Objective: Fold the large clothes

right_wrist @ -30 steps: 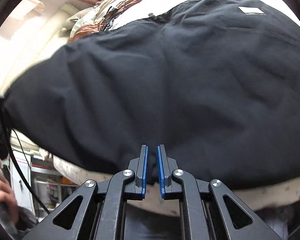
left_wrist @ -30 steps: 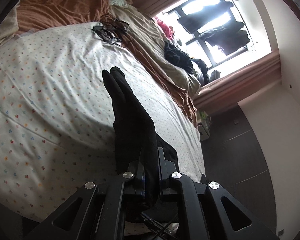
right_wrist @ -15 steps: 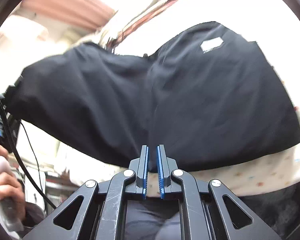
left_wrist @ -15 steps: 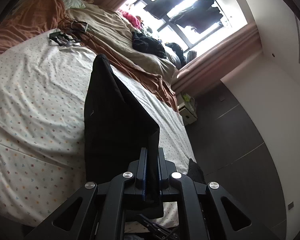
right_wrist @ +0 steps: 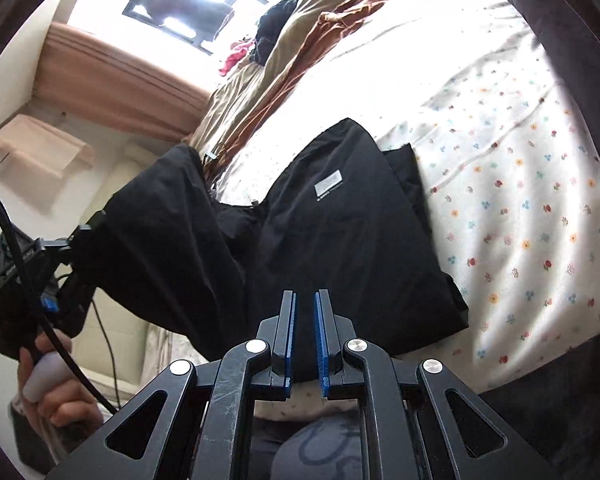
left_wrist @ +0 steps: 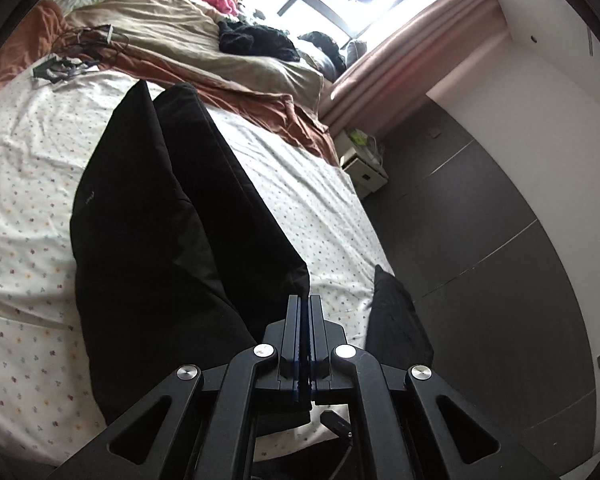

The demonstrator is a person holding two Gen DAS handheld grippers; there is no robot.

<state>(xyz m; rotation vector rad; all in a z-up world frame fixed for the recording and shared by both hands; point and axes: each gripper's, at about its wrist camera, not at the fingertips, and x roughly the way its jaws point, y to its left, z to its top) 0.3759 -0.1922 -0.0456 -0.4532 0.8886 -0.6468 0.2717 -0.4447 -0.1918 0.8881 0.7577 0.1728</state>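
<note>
Left tool closed, clamping black garment over bed.

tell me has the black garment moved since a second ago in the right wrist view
Yes. The black garment now sits lower and smaller against the flowered bedsheet, exposing more sheet beyond it.

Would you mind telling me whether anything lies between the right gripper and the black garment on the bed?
Nothing visible does: the right gripper hovers just above the black garment on the floral sheet.
</note>
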